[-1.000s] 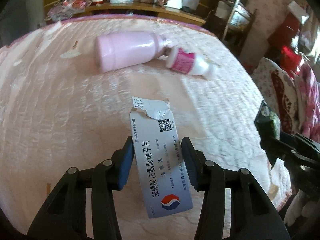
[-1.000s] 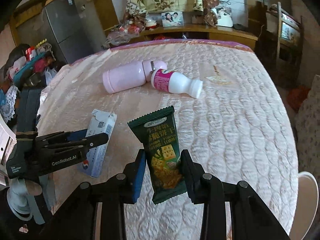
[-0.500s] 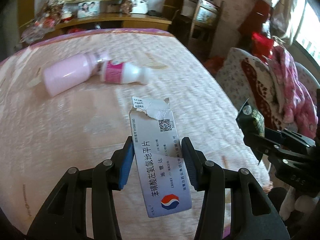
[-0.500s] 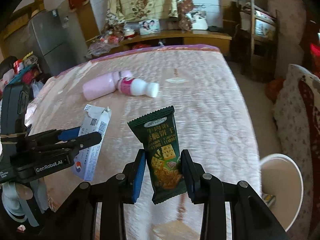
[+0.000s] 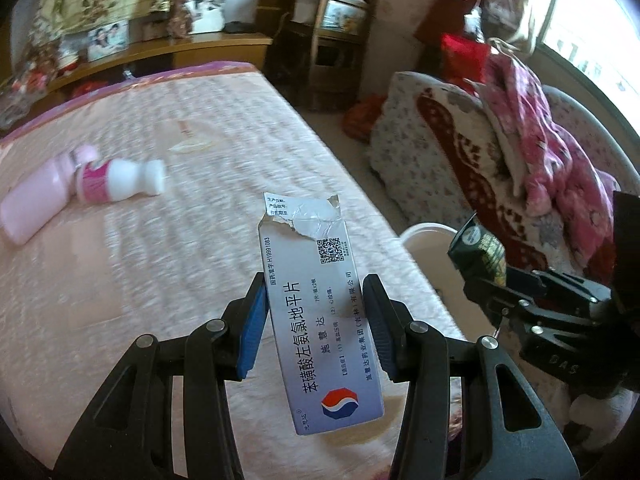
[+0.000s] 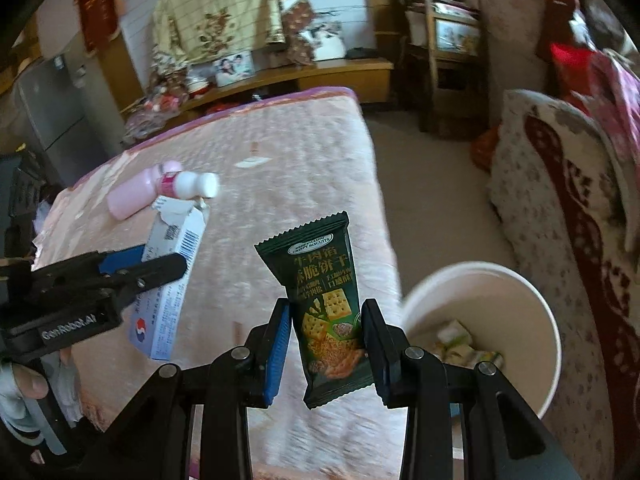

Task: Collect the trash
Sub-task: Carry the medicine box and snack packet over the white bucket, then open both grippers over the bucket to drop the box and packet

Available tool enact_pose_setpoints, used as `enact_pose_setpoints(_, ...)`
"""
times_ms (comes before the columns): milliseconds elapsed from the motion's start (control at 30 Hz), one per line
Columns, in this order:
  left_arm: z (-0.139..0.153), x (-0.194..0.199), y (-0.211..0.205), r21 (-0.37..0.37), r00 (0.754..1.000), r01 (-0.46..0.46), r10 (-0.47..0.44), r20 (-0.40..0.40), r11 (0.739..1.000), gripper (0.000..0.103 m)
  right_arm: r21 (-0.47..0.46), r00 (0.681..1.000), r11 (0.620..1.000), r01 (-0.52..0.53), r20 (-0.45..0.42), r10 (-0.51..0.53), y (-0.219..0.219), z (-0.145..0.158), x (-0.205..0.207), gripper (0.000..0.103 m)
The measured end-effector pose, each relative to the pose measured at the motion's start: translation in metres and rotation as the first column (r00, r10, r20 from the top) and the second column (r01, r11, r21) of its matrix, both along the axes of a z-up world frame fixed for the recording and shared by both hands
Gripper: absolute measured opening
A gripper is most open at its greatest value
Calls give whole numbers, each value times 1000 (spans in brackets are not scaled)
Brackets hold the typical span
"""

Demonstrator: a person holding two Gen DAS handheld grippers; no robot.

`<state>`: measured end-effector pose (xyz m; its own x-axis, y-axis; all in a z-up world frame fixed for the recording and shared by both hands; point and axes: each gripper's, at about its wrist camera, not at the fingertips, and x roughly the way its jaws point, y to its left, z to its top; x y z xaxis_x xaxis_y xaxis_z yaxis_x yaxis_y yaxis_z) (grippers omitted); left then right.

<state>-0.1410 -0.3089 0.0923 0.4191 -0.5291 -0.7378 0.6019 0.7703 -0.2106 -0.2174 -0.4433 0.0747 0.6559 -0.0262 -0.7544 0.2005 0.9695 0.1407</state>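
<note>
Where the bed (image 6: 320,152) ends, a white bin (image 6: 520,292) stands on the floor just beside its corner, with a few pale cartons lying at its bottom. The right gripper (image 6: 326,336) is clamped on a green biscuit packet (image 6: 320,300), held upright, long axis vertical, its top leaning slightly left, near the bin's rim. The left gripper (image 5: 316,320) grips a torn medicine box (image 5: 316,312) above the bed's edge, standing on end with its ripped end up. Two pink bottles (image 5: 80,188) lie on their sides on the bed, well apart from both.
</note>
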Motion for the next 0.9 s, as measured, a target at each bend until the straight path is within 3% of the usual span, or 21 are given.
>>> enact_pose_setpoints(433,2,-16,-70,10,994,105,-105,7,994,45,24,993,993,116,-20,-116,-54,-15,-37,34)
enact_pose_setpoints(900,-9,-28,-119,-44,983,173,-175,-56,984,45,65,980,978,197,-50,-193,-87,-35,-50,34)
